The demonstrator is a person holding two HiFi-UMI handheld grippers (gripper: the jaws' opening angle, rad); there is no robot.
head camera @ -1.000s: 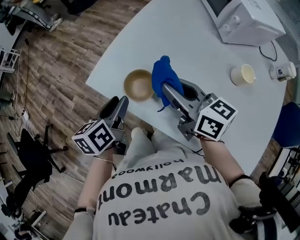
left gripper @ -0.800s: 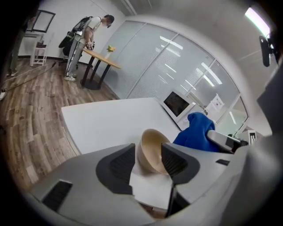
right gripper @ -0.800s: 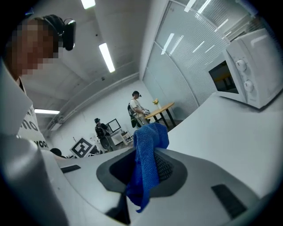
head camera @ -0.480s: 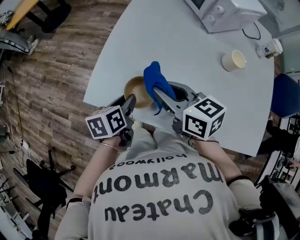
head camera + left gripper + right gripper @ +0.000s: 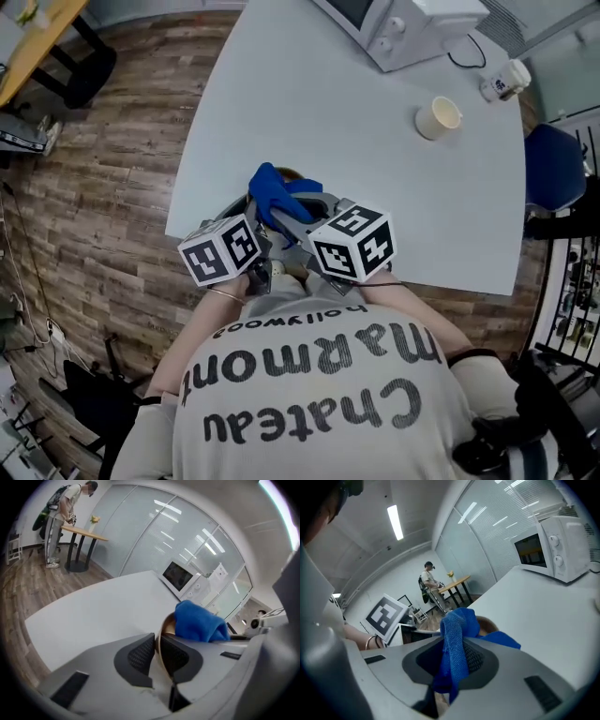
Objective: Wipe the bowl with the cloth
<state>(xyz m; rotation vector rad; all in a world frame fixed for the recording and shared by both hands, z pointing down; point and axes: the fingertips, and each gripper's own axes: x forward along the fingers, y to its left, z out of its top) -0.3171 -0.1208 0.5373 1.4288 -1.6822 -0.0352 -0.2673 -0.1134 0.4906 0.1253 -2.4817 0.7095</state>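
Table (image 5: 356, 122) beyond cloth (image 5: 270, 195); shirt (image 5: 309, 412) reads "Chateau Marmont Hollywood".

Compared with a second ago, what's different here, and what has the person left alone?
The left gripper swung in from the side to the bowl. Its jaws have just been closing and now clamp the rim. The right gripper brought the blue cloth from beside the bowl to over it. Unchanged: its hold on the cloth, the cup and the microwave.
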